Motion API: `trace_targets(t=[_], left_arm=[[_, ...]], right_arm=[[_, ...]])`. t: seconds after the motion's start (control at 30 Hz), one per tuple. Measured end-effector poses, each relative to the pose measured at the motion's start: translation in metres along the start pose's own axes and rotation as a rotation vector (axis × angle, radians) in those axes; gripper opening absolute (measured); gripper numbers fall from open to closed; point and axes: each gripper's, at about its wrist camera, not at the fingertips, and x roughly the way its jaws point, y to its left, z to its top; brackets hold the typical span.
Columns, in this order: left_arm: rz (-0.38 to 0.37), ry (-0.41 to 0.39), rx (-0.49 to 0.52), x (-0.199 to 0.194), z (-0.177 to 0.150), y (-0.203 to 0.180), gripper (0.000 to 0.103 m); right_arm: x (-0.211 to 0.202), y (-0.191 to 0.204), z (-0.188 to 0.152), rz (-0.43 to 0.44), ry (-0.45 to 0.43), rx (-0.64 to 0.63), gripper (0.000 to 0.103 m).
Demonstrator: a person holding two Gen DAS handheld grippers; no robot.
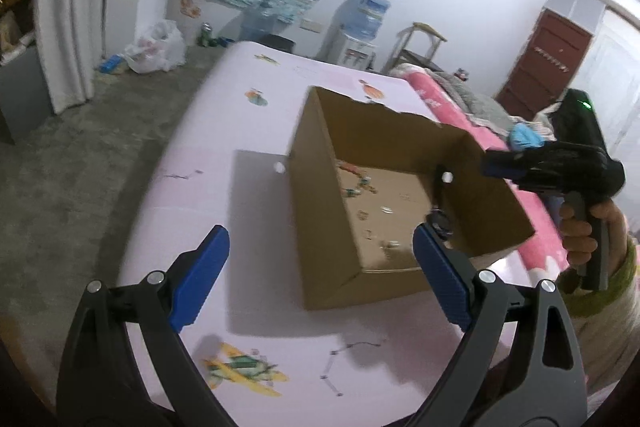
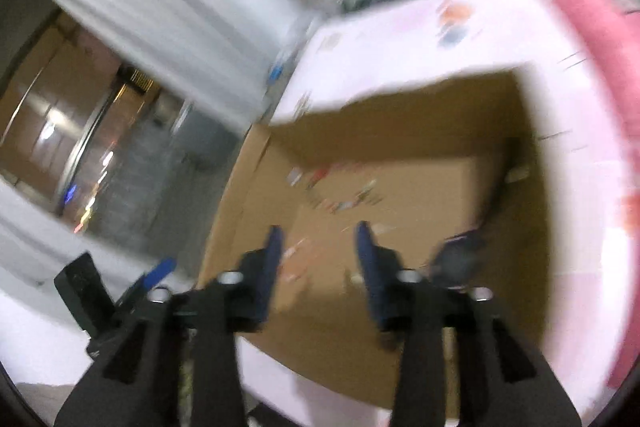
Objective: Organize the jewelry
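While our left gripper (image 1: pixel 320 279) hangs over the pink sheet (image 1: pixel 256 131), the box (image 1: pixel 320 195) sits just ahead of it and a little to its right, an open brown cardboard carton with one torn top edge. Scattered on its floor we see the jewelry (image 1: pixel 362 187): small bits, some reddish, some greenish, some pale and shiny, too tiny and blurred for us to tell piece from piece. Near our left gripper's lower side a thin chain (image 1: pixel 336 367) of linked bars lies on the sheet, outside the box. Our left jaws are spread wide and hold nothing; the right blue pad (image 1: pixel 440 279) overlaps the near corner of the box in view, though we cannot tell if it touches. Our right gripper (image 2: pixel 320 247) points down into the box (image 2: pixel 400 307), its jaws parted about halfway with nothing between them, and the small pieces (image 2: pixel 344 199) lie on the floor just beyond its tips. From the left camera, that gripper (image 1: pixel 496 163) reaches over the box's right wall, held by a hand (image 1: pixel 580 227) in a green cuff.
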Motion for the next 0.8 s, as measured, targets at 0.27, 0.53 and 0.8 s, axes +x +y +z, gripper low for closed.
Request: trace_targets(t=[0.27, 0.53, 0.8], left_arm=[[-0.135, 0.104, -0.055, 0.046, -0.008, -0.011, 0.09], [-0.122, 0.136, -0.035, 0.068, -0.017, -0.034, 0.091], [-0.125, 0.139, -0.031, 0.06, -0.023, -0.041, 0.091]], right_arm=[[-0.072, -0.07, -0.046, -0.287, -0.183, 0.135, 0.063], [-0.029, -0.108, -0.074, 0.045, -0.019, 0.341, 0.063], [-0.034, -0.086, -0.083, -0.049, -0.031, 0.271, 0.063]])
